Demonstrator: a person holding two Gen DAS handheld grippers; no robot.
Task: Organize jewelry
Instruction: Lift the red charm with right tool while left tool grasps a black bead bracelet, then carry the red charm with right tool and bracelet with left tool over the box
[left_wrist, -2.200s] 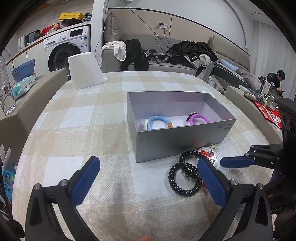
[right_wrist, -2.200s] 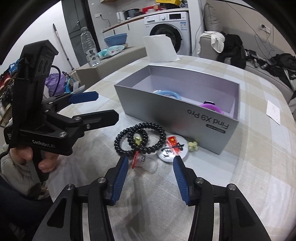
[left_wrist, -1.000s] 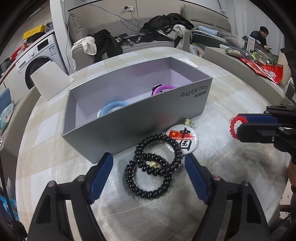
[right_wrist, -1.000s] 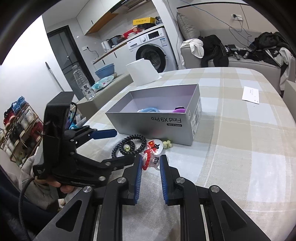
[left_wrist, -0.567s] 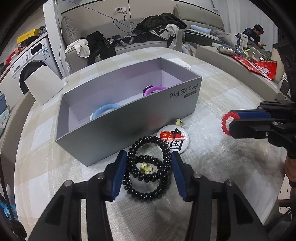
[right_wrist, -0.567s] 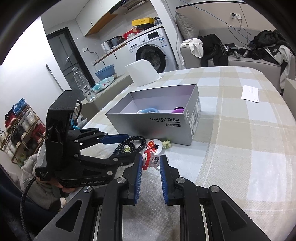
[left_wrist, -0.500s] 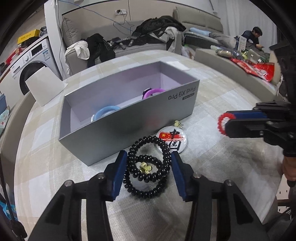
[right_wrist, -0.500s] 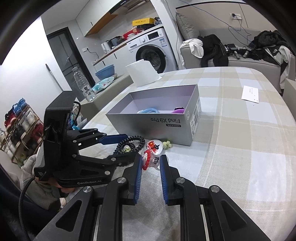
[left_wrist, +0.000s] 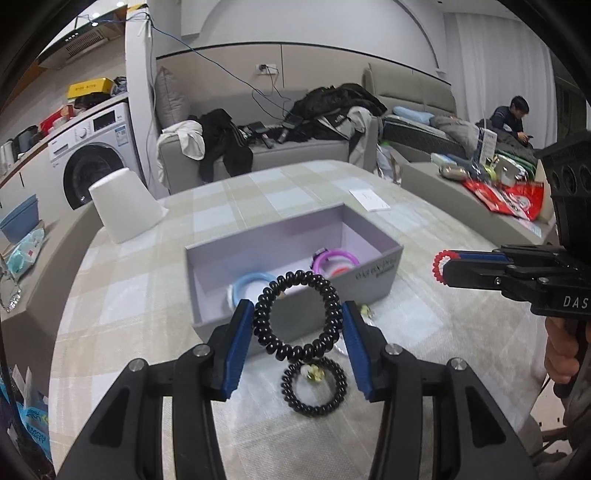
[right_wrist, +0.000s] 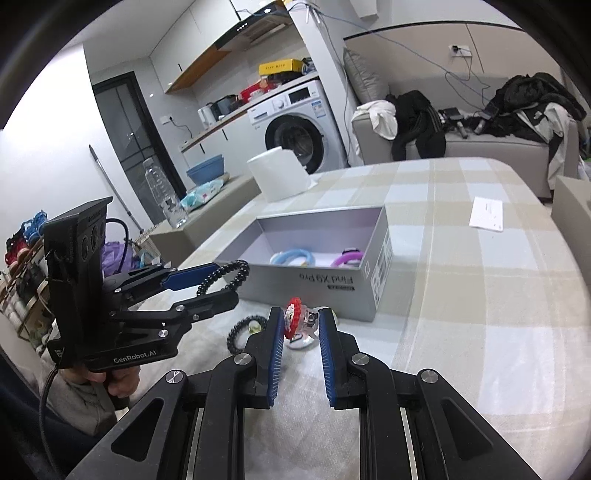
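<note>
My left gripper (left_wrist: 297, 325) is shut on a black bead bracelet (left_wrist: 297, 315) and holds it above the table, in front of the grey box (left_wrist: 291, 321). A second black bracelet (left_wrist: 314, 387) lies on the table below it. The box holds a blue ring (left_wrist: 249, 286) and a purple ring (left_wrist: 334, 258). My right gripper (right_wrist: 301, 323) is shut on a red bead ornament with a clear piece (right_wrist: 293, 321), also lifted off the table; it shows in the left wrist view (left_wrist: 439, 264). The left gripper with its bracelet shows in the right wrist view (right_wrist: 221, 278).
A round badge (right_wrist: 301, 341) lies on the checked tablecloth (right_wrist: 461, 295) by the box front. A white paper roll (left_wrist: 123, 206) stands at the far left of the table and a paper slip (right_wrist: 487, 214) lies at the far right. Sofa and washing machine stand beyond.
My left gripper closed on one black bracelet and lifted it off the table; the other bracelet stayed down. My right gripper rose with the red ornament.
</note>
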